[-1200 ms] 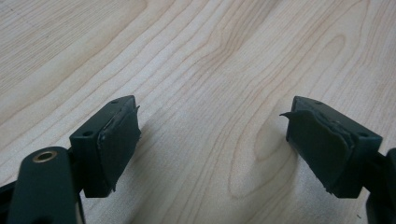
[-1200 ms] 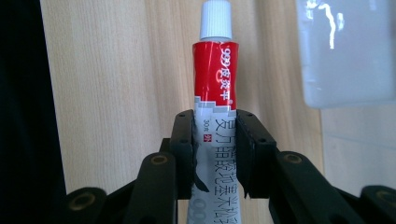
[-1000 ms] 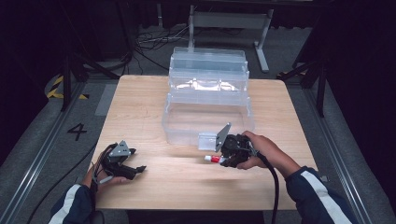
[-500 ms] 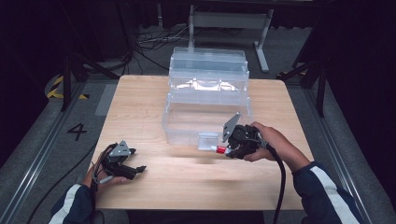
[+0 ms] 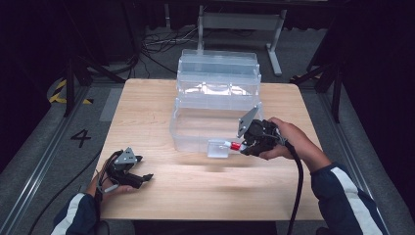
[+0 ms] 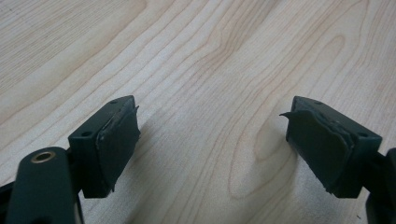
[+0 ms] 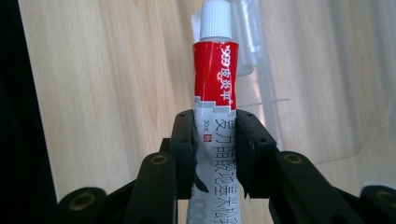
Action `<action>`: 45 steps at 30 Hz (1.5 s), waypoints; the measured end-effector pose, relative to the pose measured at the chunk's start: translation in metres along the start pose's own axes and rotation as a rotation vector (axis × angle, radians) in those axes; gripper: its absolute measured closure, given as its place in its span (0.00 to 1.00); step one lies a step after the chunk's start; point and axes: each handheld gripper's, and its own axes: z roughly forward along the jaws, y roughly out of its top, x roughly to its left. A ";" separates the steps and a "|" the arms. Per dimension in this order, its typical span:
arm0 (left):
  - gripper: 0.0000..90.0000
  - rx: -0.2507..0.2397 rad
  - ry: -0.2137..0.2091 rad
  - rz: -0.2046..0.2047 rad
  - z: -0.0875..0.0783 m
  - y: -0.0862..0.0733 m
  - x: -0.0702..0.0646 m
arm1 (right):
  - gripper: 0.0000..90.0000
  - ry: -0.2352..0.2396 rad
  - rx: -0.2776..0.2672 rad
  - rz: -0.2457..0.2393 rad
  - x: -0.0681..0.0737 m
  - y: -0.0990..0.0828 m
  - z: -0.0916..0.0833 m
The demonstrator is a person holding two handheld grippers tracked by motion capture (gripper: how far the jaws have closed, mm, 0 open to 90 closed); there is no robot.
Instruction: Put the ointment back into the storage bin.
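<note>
Tube (image 7: 214,93) clamped between the black pads of the right gripper (image 7: 214,154): a red band with white lettering is seen just beyond the pads, then a white ribbed cap (image 7: 215,19); between the pads the body is white, printed in grey characters. Black pads (image 6: 116,140) are noted on the left gripper (image 6: 212,144). Tabletop (image 6: 201,60) under them is pale wood with brown curved grain. Box (image 5: 218,93) beyond the cap is clear, colourless plastic. Sleeve (image 5: 347,193) behind the right gripper is navy with a white stripe.

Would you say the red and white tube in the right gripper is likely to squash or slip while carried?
The tube looks soft-walled, so the right gripper may dent it. Its glossy skin could slip. Its round cap suggests it would roll if dropped.
</note>
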 end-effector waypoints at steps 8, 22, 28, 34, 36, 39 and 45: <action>0.19 -0.001 -0.001 -0.001 0.000 0.000 0.000 | 0.79 -0.023 0.000 0.008 -0.016 0.005 -0.006; 0.19 -0.001 -0.001 -0.001 0.000 0.000 0.000 | 0.79 -0.079 0.022 0.042 -0.064 0.018 -0.012; 0.19 -0.001 -0.002 -0.001 0.000 0.000 0.000 | 0.79 -0.069 0.046 0.041 -0.083 0.026 -0.003; 0.19 -0.001 -0.002 0.000 0.000 0.000 0.000 | 0.79 -0.058 0.082 0.064 -0.097 0.028 0.012; 0.19 0.000 -0.002 0.000 0.000 0.000 0.000 | 0.79 -0.053 0.092 0.065 -0.102 0.029 0.018; 0.19 -0.001 -0.003 0.000 0.000 0.000 0.000 | 0.79 -0.044 0.092 0.073 -0.106 0.029 0.023; 0.19 -0.001 -0.003 0.000 0.000 0.000 0.000 | 0.79 -0.038 0.114 0.068 -0.110 0.030 0.035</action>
